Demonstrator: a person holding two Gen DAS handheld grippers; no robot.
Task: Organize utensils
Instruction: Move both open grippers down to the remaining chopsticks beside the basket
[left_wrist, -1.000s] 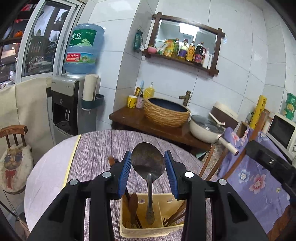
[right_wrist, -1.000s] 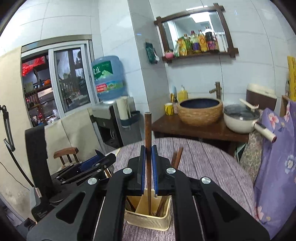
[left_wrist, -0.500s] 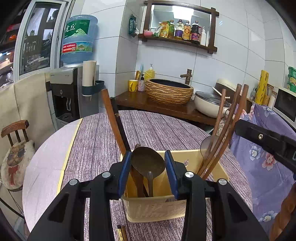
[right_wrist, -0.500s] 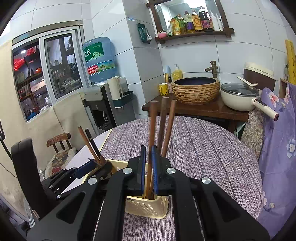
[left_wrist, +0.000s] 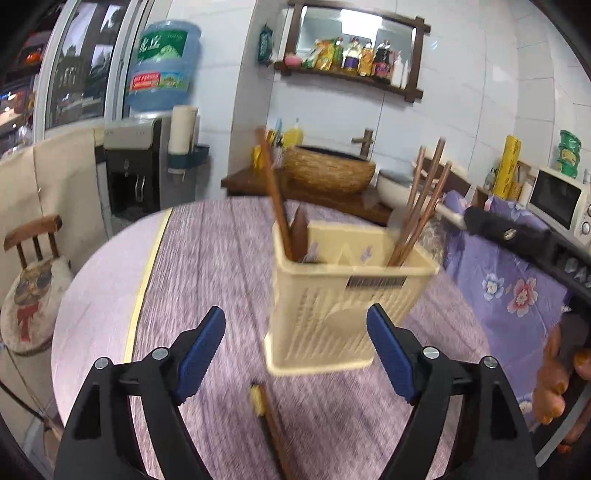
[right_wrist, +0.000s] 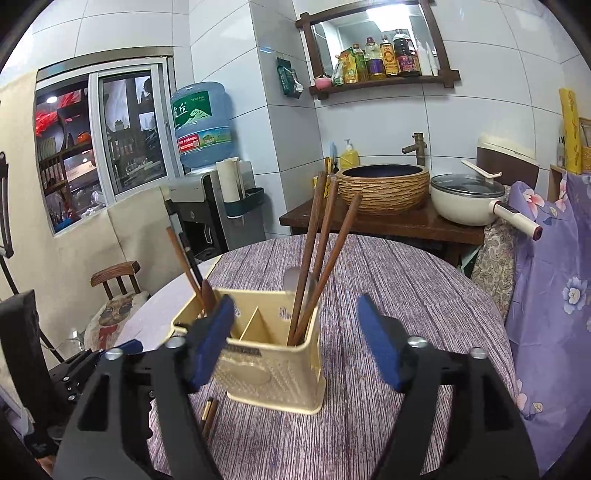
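Now, with the left gripper (left_wrist: 295, 334) and right gripper (right_wrist: 295, 334) both opening on nothing just near the cream utensil caddy (right_wrist: 273, 373) mid-table, a careless reach for the loose chopstick (left_wrist: 271, 424) lying in front could topple that tall, top-heavy holder.

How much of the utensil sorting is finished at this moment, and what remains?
Done: three chopsticks and a spoon stand in the caddy, with more utensils in its other end. In hand: nothing; the left gripper and right gripper are opening with no utensil between their pads. Left: one chopstick lies on the table before the caddy.
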